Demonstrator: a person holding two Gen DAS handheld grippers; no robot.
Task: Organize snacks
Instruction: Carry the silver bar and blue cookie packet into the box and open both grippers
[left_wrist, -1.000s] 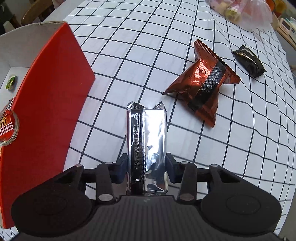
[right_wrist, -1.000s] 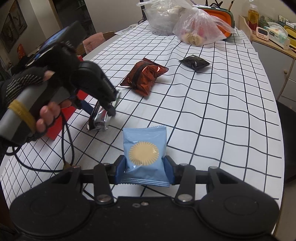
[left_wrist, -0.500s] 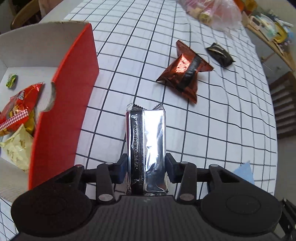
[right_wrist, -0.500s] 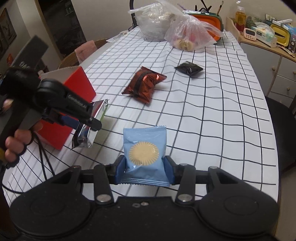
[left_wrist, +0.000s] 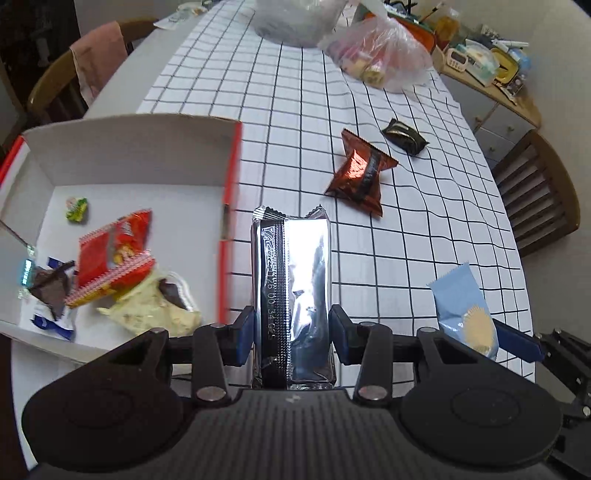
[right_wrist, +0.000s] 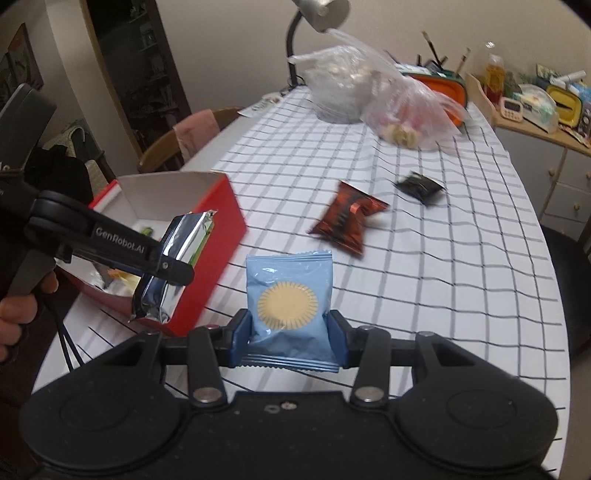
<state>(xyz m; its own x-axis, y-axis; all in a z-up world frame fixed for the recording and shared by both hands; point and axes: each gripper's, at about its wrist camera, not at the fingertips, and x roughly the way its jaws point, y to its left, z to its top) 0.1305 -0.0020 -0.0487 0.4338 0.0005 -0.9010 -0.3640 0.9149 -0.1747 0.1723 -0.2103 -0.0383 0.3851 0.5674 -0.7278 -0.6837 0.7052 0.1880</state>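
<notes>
Left wrist view: the left claw (left_wrist: 291, 334) pinches a crinkled silver foil packet (left_wrist: 293, 291), held just beside the red box (left_wrist: 231, 173) and its thin cardboard rim. Glossy wrappers lie inside.

Right wrist view: the right claw (right_wrist: 291, 338) clamps a smooth blue pouch (right_wrist: 290, 295) above the checked surface (right_wrist: 461, 280); open cloth surrounds a copper packet (right_wrist: 345, 221) and a black packet (right_wrist: 419, 188).

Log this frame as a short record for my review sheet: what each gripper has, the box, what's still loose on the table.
left gripper: shut on silver packet, above the table beside the box
right gripper: shut on blue packet
red box: open, white inside, several snacks already in it
loose on tablecloth: copper-red packet, black packet
far end of table: two plastic bags
</notes>
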